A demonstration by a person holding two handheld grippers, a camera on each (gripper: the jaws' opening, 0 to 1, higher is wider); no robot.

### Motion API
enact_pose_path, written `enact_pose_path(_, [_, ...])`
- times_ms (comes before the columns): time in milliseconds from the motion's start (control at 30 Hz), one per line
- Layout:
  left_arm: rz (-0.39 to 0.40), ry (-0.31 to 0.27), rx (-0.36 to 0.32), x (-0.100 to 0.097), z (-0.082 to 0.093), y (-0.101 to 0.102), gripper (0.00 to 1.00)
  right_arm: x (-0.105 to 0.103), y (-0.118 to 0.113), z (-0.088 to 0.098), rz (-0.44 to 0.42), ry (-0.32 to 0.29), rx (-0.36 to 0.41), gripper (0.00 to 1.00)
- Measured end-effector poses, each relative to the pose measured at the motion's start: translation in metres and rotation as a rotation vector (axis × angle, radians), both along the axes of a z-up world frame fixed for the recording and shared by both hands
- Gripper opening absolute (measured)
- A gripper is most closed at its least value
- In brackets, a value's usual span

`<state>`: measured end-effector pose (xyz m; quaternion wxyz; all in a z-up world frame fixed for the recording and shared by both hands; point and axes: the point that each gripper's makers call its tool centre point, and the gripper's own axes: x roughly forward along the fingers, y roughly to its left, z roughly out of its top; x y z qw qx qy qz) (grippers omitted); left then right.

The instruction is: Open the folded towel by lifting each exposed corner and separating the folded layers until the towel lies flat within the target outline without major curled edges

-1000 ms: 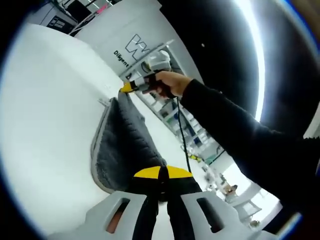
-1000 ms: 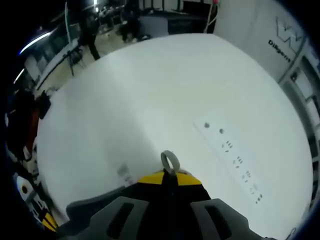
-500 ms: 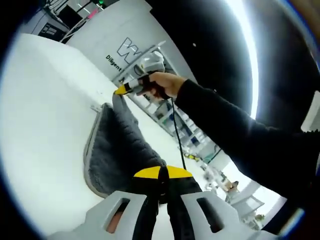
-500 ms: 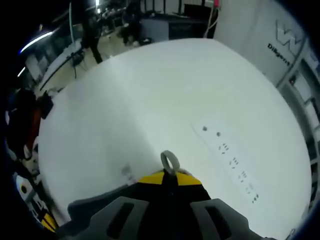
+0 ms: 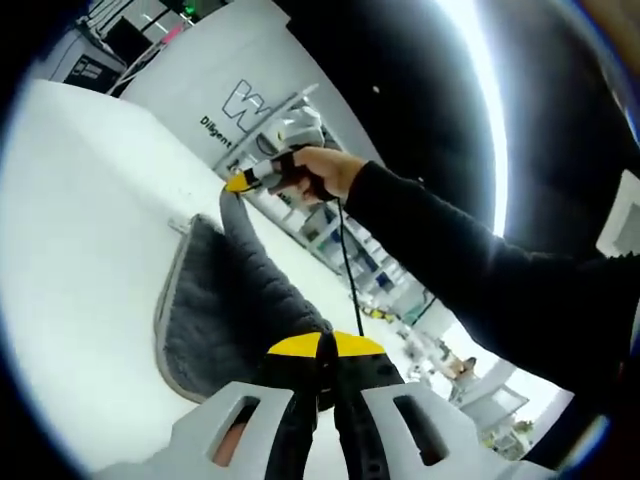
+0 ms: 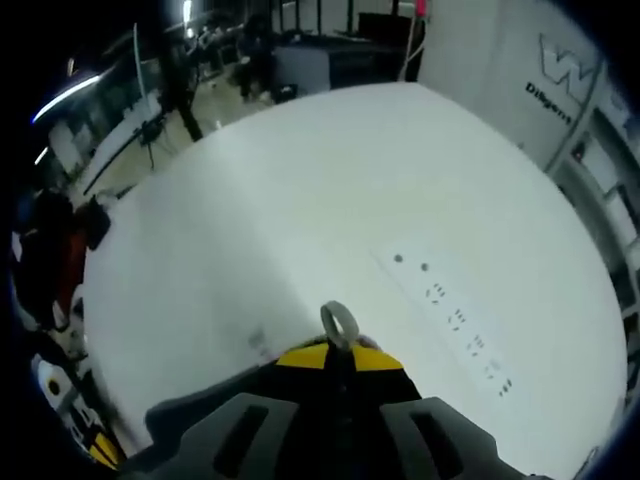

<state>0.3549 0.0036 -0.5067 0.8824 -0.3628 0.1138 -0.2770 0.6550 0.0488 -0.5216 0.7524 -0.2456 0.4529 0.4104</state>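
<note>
The white table (image 6: 300, 200) lies under me, broad and bare. Above it I hold the grey towel (image 5: 215, 310) stretched between both tools, so its folded layers can hang apart and open. My left gripper (image 5: 320, 350) is clamped on the near corner. My right gripper (image 5: 240, 182) pinches the far corner up high; in its own view a small hanging loop (image 6: 338, 322) pokes past the closed tips.
</note>
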Motion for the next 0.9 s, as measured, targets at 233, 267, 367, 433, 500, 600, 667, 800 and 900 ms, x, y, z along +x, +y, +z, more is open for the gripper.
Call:
enact_pose_path(233, [-0.013, -0.03, 0.008, 0.0, 0.009, -0.004, 0.0, 0.003, -0.002, 0.005, -0.011, -0.014, 0.016, 0.01])
enact_pose_path(267, [-0.014, -0.036, 0.013, 0.001, 0.011, -0.005, 0.0, 0.004, -0.002, 0.006, -0.013, -0.019, 0.02, 0.01])
enact_pose_path(367, [-0.02, -0.045, 0.02, 0.001, 0.012, -0.007, 0.0, 0.006, -0.003, 0.011, -0.016, -0.021, 0.042, 0.01])
enact_pose_path(433, [-0.024, -0.047, 0.02, 0.001, 0.013, -0.009, 0.0, 0.01, -0.005, 0.014, -0.026, -0.026, 0.048, 0.01])
enact_pose_path(500, [-0.03, -0.051, 0.019, 0.001, 0.014, -0.009, 0.0, 0.013, -0.008, 0.018, -0.034, -0.032, 0.05, 0.01])
enact_pose_path(600, [-0.035, -0.056, 0.015, 0.002, 0.017, -0.01, 0.0, 0.017, -0.01, 0.023, -0.044, -0.028, 0.064, 0.01])
enact_pose_path(667, [-0.035, -0.064, 0.014, 0.003, 0.019, -0.012, 0.0, 0.018, -0.013, 0.025, -0.045, -0.026, 0.068, 0.01])
enact_pose_path(800, [-0.042, -0.077, 0.017, 0.004, 0.022, -0.016, 0.0, 0.017, -0.018, 0.025, -0.043, -0.02, 0.06, 0.01])
enact_pose_path(900, [-0.051, -0.085, 0.018, 0.004, 0.024, -0.021, 0.0, 0.012, -0.02, 0.027, -0.035, -0.021, 0.058, 0.01])
